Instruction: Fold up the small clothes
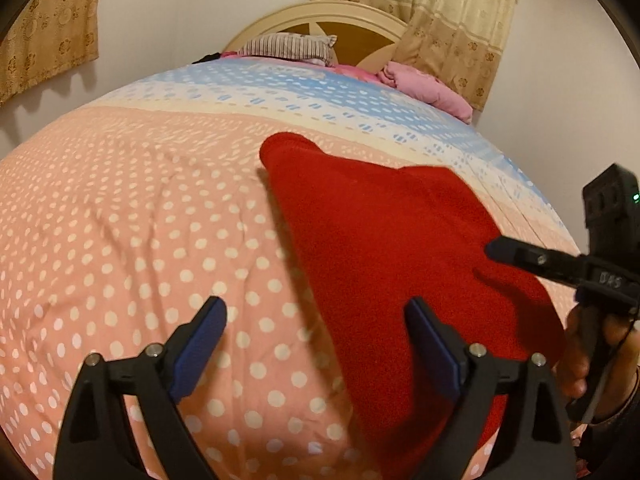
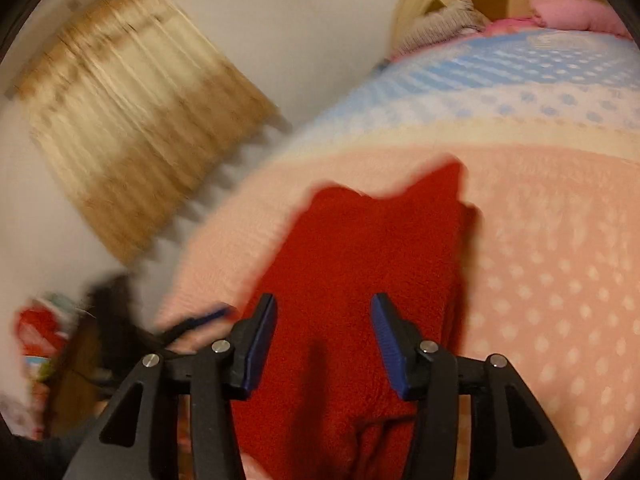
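Observation:
A red fleece garment [image 1: 384,248] lies on the pink polka-dot bedspread [image 1: 140,220], stretching from the bed's middle toward the near edge. My left gripper [image 1: 316,340] is open and empty, its right finger over the garment's left side. The right gripper [image 1: 496,248] shows at the right edge of the left wrist view, tip over the garment's right side. In the right wrist view the garment [image 2: 360,260] lies under my right gripper [image 2: 324,332], which is open with nothing between its blue pads. That view is motion-blurred.
A striped pillow [image 1: 288,46] and a pink bundle [image 1: 424,84] lie by the headboard [image 1: 320,24]. Beige curtains [image 1: 452,20] hang on the wall. The bedspread turns blue [image 1: 280,80] farther back. Blurred clutter [image 2: 44,340] sits off the bed's left side.

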`<action>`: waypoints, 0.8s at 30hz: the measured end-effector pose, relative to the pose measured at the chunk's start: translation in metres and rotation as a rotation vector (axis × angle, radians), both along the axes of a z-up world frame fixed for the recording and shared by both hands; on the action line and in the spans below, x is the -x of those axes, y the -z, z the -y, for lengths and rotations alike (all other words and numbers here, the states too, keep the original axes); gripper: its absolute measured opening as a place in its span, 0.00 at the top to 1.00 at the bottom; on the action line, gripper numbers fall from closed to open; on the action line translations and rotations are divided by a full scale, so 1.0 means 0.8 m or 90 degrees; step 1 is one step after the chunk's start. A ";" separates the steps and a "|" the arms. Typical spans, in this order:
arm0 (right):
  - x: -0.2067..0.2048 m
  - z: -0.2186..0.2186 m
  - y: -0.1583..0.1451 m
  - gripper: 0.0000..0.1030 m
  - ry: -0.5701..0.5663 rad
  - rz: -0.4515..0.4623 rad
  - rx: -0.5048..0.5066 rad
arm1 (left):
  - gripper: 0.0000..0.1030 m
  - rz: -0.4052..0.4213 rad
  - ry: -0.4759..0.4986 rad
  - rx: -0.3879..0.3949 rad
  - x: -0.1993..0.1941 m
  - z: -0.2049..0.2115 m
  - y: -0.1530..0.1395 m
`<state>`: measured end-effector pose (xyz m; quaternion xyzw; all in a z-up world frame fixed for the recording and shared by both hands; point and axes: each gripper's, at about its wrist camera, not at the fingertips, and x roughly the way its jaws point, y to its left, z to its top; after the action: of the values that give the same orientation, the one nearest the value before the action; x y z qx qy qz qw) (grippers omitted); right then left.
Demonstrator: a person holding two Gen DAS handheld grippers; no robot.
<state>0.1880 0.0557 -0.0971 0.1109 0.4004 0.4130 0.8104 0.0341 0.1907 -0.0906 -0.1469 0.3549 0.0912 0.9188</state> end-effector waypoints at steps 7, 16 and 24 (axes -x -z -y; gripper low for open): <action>0.020 0.017 -0.002 0.51 0.036 -0.001 -0.007 | 0.09 0.024 -0.029 -0.047 0.014 0.005 -0.045; 0.113 0.033 -0.105 0.34 0.163 0.217 0.053 | 0.03 0.127 -0.019 -0.083 0.043 0.019 -0.121; 0.128 0.029 -0.134 0.33 0.149 0.257 0.047 | 0.03 0.140 -0.006 -0.083 0.041 0.023 -0.129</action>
<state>0.0857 0.0328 0.0099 0.0421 0.2291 0.3150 0.9201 0.0010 0.1722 0.0124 -0.0975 0.2450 0.1014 0.9593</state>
